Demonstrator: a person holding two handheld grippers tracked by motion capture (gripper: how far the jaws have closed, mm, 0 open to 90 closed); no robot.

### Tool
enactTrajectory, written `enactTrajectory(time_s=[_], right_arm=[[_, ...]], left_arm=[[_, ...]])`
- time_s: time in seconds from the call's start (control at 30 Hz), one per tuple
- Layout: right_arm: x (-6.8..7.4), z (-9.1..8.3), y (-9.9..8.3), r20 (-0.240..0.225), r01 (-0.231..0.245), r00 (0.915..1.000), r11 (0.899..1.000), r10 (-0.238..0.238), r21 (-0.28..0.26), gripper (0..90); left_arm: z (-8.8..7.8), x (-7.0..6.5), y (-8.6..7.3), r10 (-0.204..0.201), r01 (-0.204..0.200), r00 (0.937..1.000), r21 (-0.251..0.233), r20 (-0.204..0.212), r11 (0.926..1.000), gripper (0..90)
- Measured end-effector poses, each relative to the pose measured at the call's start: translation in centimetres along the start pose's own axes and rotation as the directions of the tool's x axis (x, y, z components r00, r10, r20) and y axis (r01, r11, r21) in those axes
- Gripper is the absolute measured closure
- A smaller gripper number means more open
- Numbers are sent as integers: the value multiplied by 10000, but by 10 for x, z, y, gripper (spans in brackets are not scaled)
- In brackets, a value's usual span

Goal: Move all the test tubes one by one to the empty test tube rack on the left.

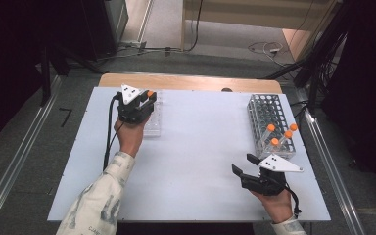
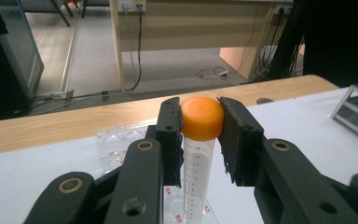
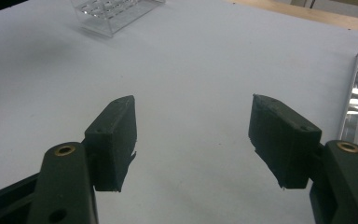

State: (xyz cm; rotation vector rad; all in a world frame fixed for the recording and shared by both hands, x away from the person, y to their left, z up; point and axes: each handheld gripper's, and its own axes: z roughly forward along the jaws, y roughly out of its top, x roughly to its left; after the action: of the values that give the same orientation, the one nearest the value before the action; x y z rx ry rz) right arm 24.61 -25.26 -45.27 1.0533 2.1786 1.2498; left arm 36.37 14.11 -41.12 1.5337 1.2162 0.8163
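One tube [image 2: 198, 158] with an orange cap [image 2: 202, 118], pinched upright at the cap by the left gripper [image 2: 200, 122], above a clear rack [image 1: 152, 117] at the far left of the white table [image 1: 196, 161]. Three more orange-capped tubes [image 1: 280, 134] standing in one second rack [image 1: 270, 125] at the right edge. Right gripper [image 3: 193, 140] near that rack at the table's near side, jaws spread wide, holding nothing.

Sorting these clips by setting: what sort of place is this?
Probably a lab bench rigged for recording: a clear rack holds orange-capped tubes, the left tongs grip another tube over a clear well plate, and cables trail across the floor.
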Motion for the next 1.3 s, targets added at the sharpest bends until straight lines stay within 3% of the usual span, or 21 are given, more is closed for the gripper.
enactTrajectory(time_s=[0.27,0.47,0.87,1.17,1.3], right_arm=[[1,1,0,1,77,10000,10000,-77,29,311],[1,1,-1,28,107,9999,9999,-107,68,312],[-6,-6,-1,358,-106,9993,9999,110,-116,313],[-18,-19,-7,758,-409,9962,9988,429,-270,322],[-25,-24,-11,966,-575,9935,9978,604,-322,324]], left_arm=[[7,-5,-20,523,-517,9985,404,-139,9978,697],[12,-6,-28,618,-605,9979,654,-176,9960,680],[-3,-3,-26,14,-9,9998,232,-199,9997,377],[-29,-1,-30,-511,511,9986,-22,-162,9987,318],[-43,-2,-34,-505,505,9987,-119,-16,9987,290]])
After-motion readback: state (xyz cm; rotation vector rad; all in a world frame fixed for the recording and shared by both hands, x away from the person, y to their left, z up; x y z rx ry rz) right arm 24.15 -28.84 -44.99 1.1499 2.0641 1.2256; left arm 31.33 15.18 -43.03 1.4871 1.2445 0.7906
